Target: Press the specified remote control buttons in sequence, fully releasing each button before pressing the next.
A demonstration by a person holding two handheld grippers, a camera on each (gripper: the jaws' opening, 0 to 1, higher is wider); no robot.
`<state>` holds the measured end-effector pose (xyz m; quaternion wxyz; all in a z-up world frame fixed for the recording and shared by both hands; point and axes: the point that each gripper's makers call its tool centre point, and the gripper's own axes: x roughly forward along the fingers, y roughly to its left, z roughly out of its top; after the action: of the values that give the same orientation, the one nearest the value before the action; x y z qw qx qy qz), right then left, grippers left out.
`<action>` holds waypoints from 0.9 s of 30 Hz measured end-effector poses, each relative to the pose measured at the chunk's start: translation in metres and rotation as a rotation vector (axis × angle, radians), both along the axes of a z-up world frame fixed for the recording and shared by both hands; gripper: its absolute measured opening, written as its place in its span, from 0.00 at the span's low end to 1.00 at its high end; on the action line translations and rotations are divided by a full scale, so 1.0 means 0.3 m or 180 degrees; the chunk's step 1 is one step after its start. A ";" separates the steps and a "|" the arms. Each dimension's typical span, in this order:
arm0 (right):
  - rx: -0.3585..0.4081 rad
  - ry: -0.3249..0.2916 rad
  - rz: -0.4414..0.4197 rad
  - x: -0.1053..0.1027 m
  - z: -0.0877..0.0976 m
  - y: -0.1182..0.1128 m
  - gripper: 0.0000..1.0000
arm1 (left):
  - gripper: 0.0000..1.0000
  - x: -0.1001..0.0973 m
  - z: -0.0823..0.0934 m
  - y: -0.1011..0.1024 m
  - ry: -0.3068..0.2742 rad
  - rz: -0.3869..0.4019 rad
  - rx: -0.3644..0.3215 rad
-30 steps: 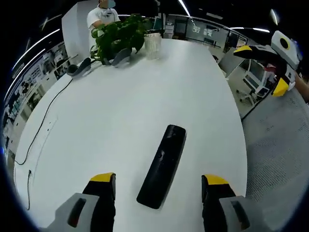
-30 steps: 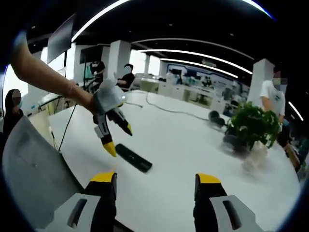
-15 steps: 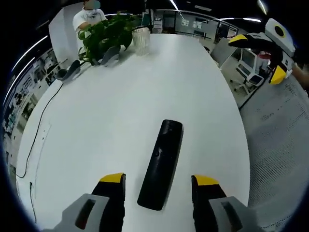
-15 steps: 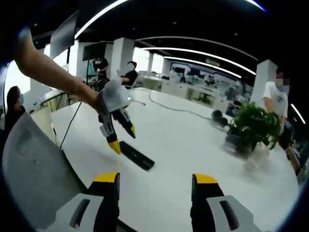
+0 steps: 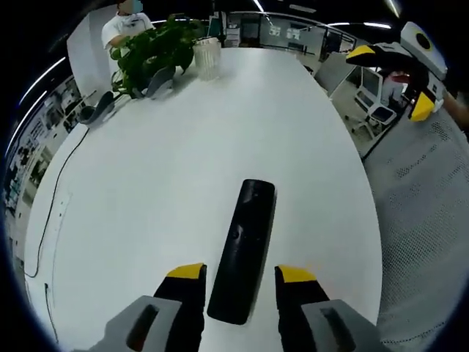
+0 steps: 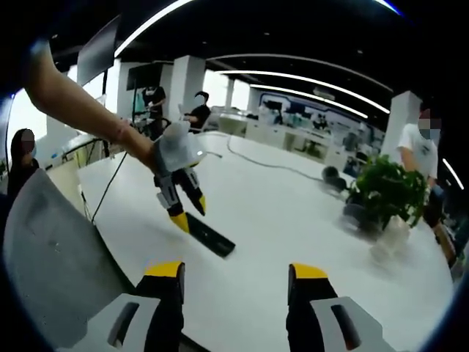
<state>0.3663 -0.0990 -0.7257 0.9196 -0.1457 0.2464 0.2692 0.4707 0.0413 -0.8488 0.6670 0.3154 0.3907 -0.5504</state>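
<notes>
Black remote control (image 5: 242, 253) lies flat on the white worktop (image 5: 161, 169), near end between the spread left tongs (image 5: 239, 275). Looks light, rigid, slick; I'd pinch its long sides. Right tongs (image 6: 228, 268) spread, empty.

Left gripper (image 5: 239, 277) points down, jaws parted and narrow, a bare forearm (image 6: 69, 103) reaching in behind it. Right gripper (image 6: 234, 271) hangs raised off to the side, jaws apart, gripping nothing.
</notes>
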 end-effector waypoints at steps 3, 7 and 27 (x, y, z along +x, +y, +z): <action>-0.0003 0.0004 0.0002 0.000 -0.001 0.000 0.53 | 0.36 0.003 -0.006 -0.003 0.0003 -0.0003 0.0001; -0.0014 0.0009 0.0015 -0.001 -0.002 0.002 0.52 | 0.29 -0.008 -0.016 -0.014 0.0020 -0.0104 0.0016; -0.0019 0.0026 0.0026 -0.003 -0.005 0.004 0.51 | 0.26 0.003 -0.051 -0.021 -0.0056 -0.0174 0.0107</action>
<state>0.3654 -0.0977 -0.7270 0.9170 -0.1483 0.2504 0.2729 0.4716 0.0351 -0.8640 0.6497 0.3420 0.3853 -0.5590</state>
